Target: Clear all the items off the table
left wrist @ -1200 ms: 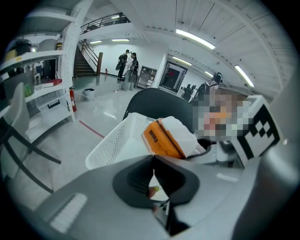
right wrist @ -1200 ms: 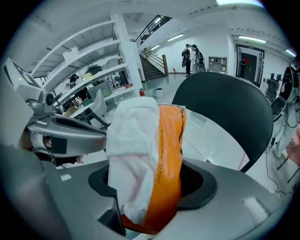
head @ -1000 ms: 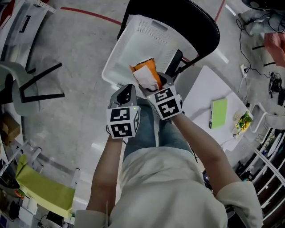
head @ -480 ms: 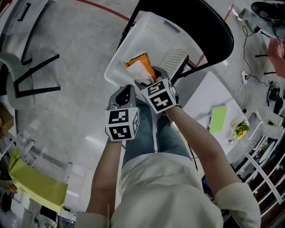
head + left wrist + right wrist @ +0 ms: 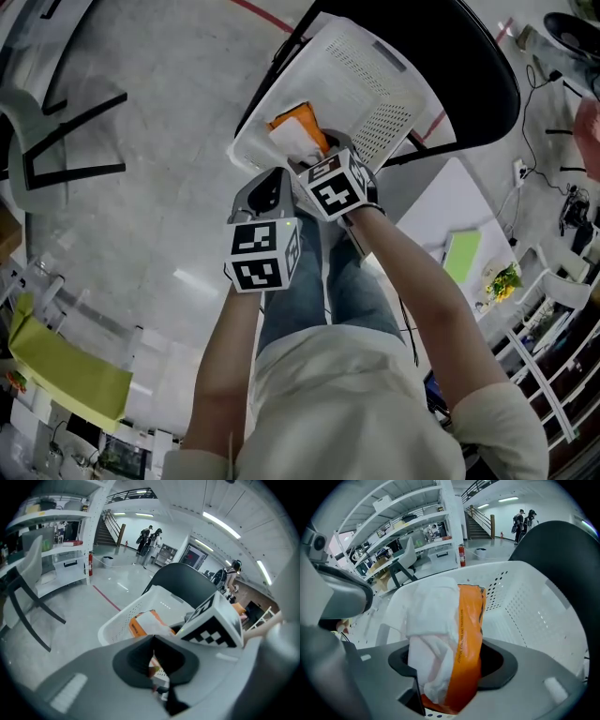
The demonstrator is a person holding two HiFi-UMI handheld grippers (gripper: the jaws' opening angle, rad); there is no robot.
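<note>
Hanging over the inside of the white basket (image 5: 375, 84), an orange-and-white packet (image 5: 454, 644) is pinched between the jaws of the right gripper (image 5: 445, 686). The left gripper (image 5: 159, 667) is held just outside the basket's near rim, its jaws pressed together with nothing between them. The basket is set on a black chair (image 5: 469, 66).

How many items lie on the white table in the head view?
2: a flat green item near the middle of the white table, and a small yellow-green bunch by its edge. The person's arm covers part of the table, so more may be hidden.
</note>
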